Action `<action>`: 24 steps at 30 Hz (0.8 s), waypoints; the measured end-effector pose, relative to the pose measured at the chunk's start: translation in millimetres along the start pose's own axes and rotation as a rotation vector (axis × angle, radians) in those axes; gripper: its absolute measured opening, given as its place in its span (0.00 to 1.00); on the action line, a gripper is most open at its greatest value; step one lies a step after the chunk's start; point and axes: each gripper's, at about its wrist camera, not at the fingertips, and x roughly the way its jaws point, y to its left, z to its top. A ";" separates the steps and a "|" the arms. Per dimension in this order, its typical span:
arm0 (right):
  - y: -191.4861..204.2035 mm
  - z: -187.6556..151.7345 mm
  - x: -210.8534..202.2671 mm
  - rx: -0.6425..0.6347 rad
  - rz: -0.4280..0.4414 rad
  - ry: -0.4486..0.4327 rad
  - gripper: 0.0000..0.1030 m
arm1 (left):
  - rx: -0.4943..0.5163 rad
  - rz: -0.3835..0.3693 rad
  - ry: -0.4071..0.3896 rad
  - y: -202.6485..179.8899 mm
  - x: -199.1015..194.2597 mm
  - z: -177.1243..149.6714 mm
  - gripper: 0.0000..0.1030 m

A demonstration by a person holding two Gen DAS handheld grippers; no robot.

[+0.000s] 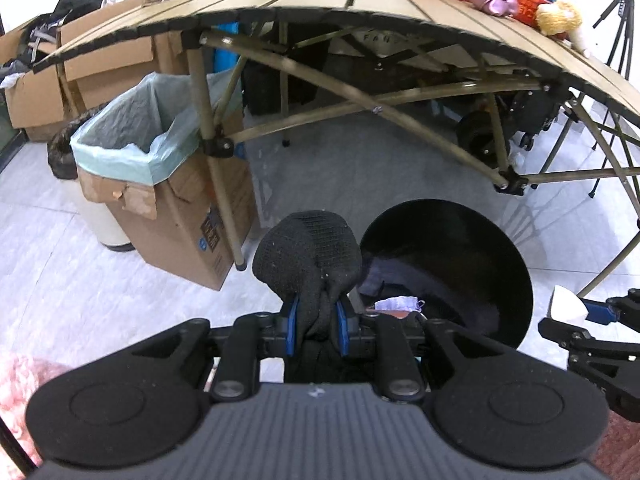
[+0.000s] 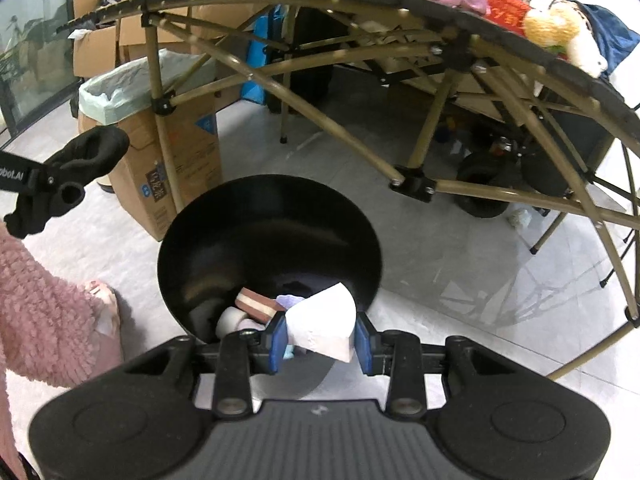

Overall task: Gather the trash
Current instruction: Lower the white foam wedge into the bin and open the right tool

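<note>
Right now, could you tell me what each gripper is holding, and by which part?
The left gripper pinches a black knitted cloth at its bunched lower end; the right gripper clamps a white tissue across its lower part.

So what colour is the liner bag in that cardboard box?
Pale green liner bag; clearest in the left wrist view.

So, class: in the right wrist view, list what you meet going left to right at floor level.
Pink fleece sleeve → lined cardboard box → black bin → white tissue held by the right gripper → small black wheel.
</note>
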 end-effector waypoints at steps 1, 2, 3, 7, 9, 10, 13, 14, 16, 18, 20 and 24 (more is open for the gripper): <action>2.0 3.1 3.3 -0.001 0.003 0.003 0.33 | -0.005 0.004 0.002 1.5 0.8 0.0 0.19; 3.5 6.8 6.5 0.000 0.006 0.006 0.33 | -0.012 0.007 0.003 3.1 1.3 0.3 0.19; 5.1 10.3 10.4 0.002 0.009 0.009 0.33 | -0.018 0.008 0.005 4.3 1.5 0.8 0.19; 11.7 21.8 24.9 0.008 0.016 0.024 0.33 | -0.029 0.018 0.012 7.4 4.4 4.2 0.19; 15.5 27.3 31.5 0.009 0.019 0.032 0.33 | -0.031 0.026 0.014 8.0 6.2 6.0 0.19; 17.4 29.7 34.2 0.009 0.022 0.034 0.33 | -0.033 0.031 0.014 8.5 7.1 7.0 0.19; 23.2 36.0 41.6 0.006 0.029 0.039 0.33 | -0.041 0.040 0.014 10.8 9.5 10.6 0.19; 24.6 37.7 43.9 0.005 0.032 0.041 0.33 | -0.044 0.042 0.014 11.2 9.7 11.6 0.19; 27.4 40.7 48.6 0.004 0.035 0.047 0.33 | -0.051 0.048 0.012 12.0 10.8 13.9 0.19; 29.2 42.9 52.7 0.005 0.035 0.052 0.33 | -0.054 0.052 0.014 12.0 12.5 16.0 0.19; 29.7 45.4 55.8 0.008 0.036 0.056 0.33 | -0.055 0.056 0.017 11.1 14.0 18.0 0.19; 30.0 52.1 60.5 0.013 0.035 0.052 0.33 | -0.058 0.075 0.024 10.7 17.9 23.2 0.19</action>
